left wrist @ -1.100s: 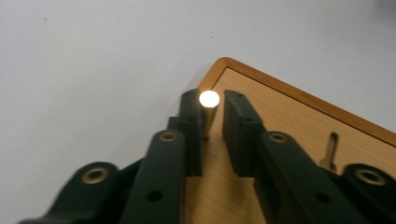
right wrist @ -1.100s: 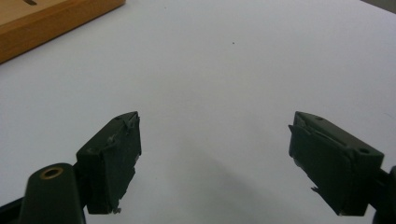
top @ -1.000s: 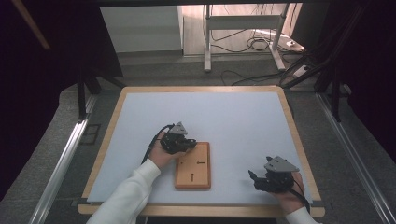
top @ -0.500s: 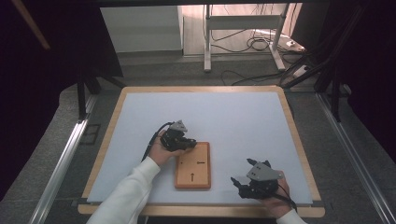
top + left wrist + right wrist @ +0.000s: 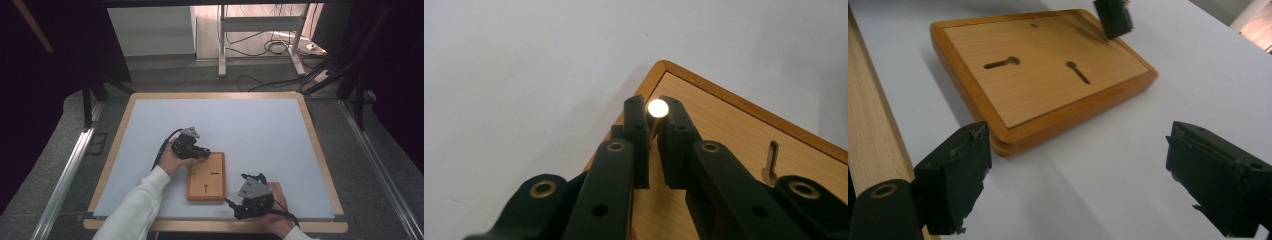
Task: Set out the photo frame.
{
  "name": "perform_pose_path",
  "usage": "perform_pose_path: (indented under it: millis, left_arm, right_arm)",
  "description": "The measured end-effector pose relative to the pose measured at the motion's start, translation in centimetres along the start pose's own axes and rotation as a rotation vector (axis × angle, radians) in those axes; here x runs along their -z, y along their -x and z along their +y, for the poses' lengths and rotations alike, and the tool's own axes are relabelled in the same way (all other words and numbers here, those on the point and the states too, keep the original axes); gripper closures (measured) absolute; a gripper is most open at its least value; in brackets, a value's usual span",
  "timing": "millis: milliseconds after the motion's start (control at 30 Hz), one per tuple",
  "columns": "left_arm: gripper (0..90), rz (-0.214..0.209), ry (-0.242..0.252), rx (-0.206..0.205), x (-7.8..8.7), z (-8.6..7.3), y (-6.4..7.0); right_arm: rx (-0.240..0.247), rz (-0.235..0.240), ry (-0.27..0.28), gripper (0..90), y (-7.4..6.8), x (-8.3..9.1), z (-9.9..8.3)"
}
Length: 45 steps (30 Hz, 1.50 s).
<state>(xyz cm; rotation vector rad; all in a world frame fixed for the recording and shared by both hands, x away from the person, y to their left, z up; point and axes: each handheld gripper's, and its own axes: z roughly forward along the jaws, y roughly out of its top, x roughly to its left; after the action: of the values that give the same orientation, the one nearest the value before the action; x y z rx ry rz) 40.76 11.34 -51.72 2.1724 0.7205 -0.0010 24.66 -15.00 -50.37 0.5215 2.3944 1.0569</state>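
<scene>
A flat wooden board (image 5: 206, 176) with two keyhole slots (image 5: 1002, 62) lies on the pale blue table top. My left gripper (image 5: 204, 152) rests at the board's far left corner. In the left gripper view it (image 5: 654, 107) is shut on a small metal pin (image 5: 657, 107) with a shiny round head, held upright over that corner. My right gripper (image 5: 238, 195) sits near the table's front edge, just right of the board. Its jaws (image 5: 1075, 165) stand wide open with nothing between them, pointing at the board (image 5: 1048, 85).
The table's raised wooden rim (image 5: 320, 227) runs just behind my right gripper and shows at the left of the right gripper view (image 5: 868, 135). The left gripper's jaw tips (image 5: 1113, 17) appear at the board's far end. Cables lie on the floor beyond the table.
My right gripper has slid left along the front edge, from the right side of the table to just beside the board. The left gripper has stayed at the board's corner.
</scene>
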Motion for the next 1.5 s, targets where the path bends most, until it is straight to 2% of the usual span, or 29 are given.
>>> perform_pose_path:
  millis: [67,133,333,533,600,700,1033,1133,1233,1400,1500]
  left_arm:
    - [83.4,-0.020,-0.005,-0.001,0.0,0.0,-0.4]
    - [83.5,-0.032,-0.002,0.018,0.0,0.1,-0.5]
    - [83.5,-0.044,-0.008,0.025,0.0,0.2,-0.7]
    - [83.5,-0.049,-0.008,0.029,0.0,0.2,-0.8]
    - [83.5,-0.046,-0.008,0.030,0.0,0.2,-0.8]
    - [83.6,-0.045,-0.008,0.034,0.0,0.2,-0.8]
    - [84.1,-0.010,0.003,0.022,0.0,0.1,-0.5]
    - [84.1,0.021,0.003,0.010,-0.1,0.2,-0.2]
    - [82.6,0.045,0.007,0.004,-0.2,0.1,-0.1]
    - [80.9,0.054,0.022,0.012,-0.2,0.1,-0.2]
    - [79.0,0.061,0.028,0.007,-0.1,0.0,-0.3]
  right_arm:
    - [0.025,0.003,-0.007,9.6,-0.6,-0.5,0.3]
    - [0.054,0.005,-0.013,9.2,-1.1,-1.1,0.7]
    - [0.111,0.005,-0.047,8.6,-2.3,-3.3,1.4]
    - [0.177,-0.042,-0.079,8.2,-3.2,-5.1,1.9]
    - [0.212,-0.077,-0.084,8.7,-3.5,-5.6,2.0]
    - [0.242,-0.104,-0.089,8.9,-3.8,-6.0,2.2]
    - [0.302,-0.154,-0.076,18.6,-4.3,-5.8,2.4]
    - [0.311,-0.173,-0.058,23.0,-4.3,-5.5,2.7]
    - [0.313,-0.195,-0.039,28.0,-4.0,-5.0,3.1]
    - [0.297,-0.191,-0.018,39.3,-3.3,-4.4,3.4]
    - [0.298,-0.210,-0.005,42.3,-3.0,-4.1,3.6]
